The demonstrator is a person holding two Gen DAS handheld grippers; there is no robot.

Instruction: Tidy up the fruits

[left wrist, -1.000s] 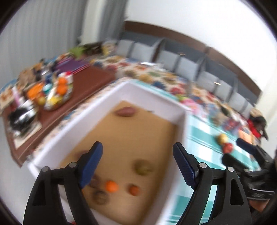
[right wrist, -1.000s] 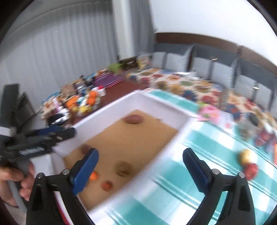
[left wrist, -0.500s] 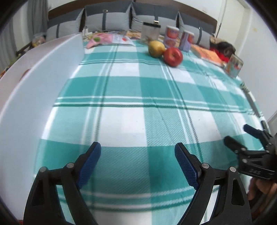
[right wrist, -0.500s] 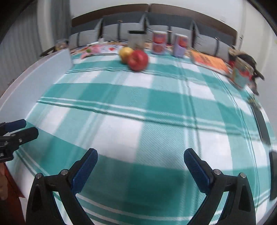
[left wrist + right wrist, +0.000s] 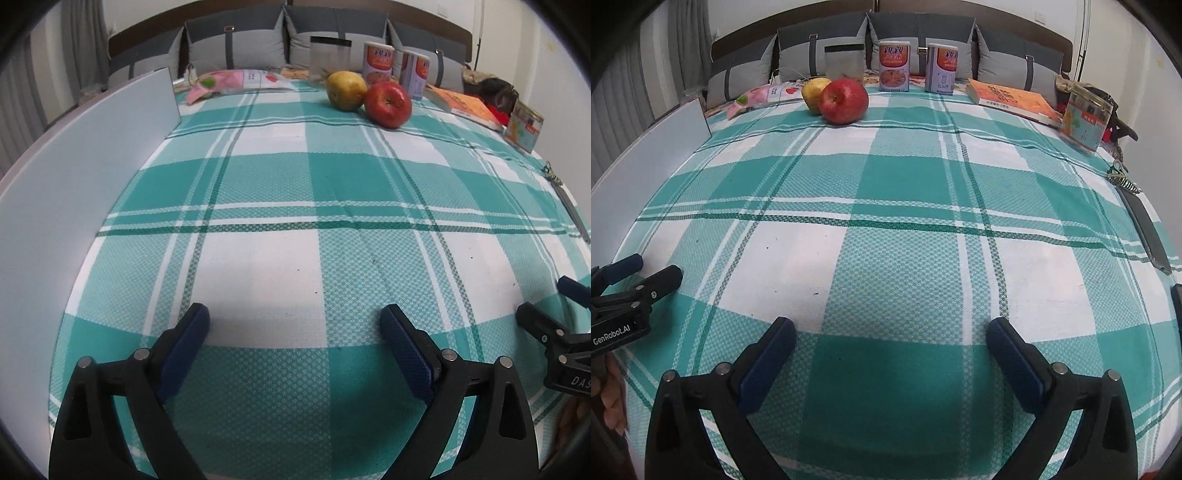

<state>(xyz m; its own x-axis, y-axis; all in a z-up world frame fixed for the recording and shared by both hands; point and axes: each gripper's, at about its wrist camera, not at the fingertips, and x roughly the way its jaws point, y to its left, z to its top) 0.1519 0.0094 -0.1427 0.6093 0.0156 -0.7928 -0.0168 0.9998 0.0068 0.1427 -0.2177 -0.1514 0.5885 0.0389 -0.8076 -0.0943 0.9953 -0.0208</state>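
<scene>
A red apple (image 5: 388, 104) and a yellow pear (image 5: 346, 90) lie touching each other at the far side of the green checked cloth (image 5: 332, 192). They also show in the right wrist view: apple (image 5: 843, 100), pear (image 5: 813, 93). My left gripper (image 5: 294, 326) is open and empty, low over the near part of the cloth. My right gripper (image 5: 892, 338) is open and empty, to its right. Each gripper shows at the edge of the other's view: the right (image 5: 554, 314), the left (image 5: 639, 275).
A white box wall (image 5: 74, 177) runs along the left edge of the cloth. At the back stand two cans (image 5: 894, 66), a clear container (image 5: 846, 61), a pink packet (image 5: 236, 81), an orange book (image 5: 1008, 98) and a small box (image 5: 1086, 118). Keys (image 5: 1123, 179) lie at right.
Both views swung from the white box with fruit inside to the checked cloth, then moved closer and steadied. Both grippers stayed open and empty.
</scene>
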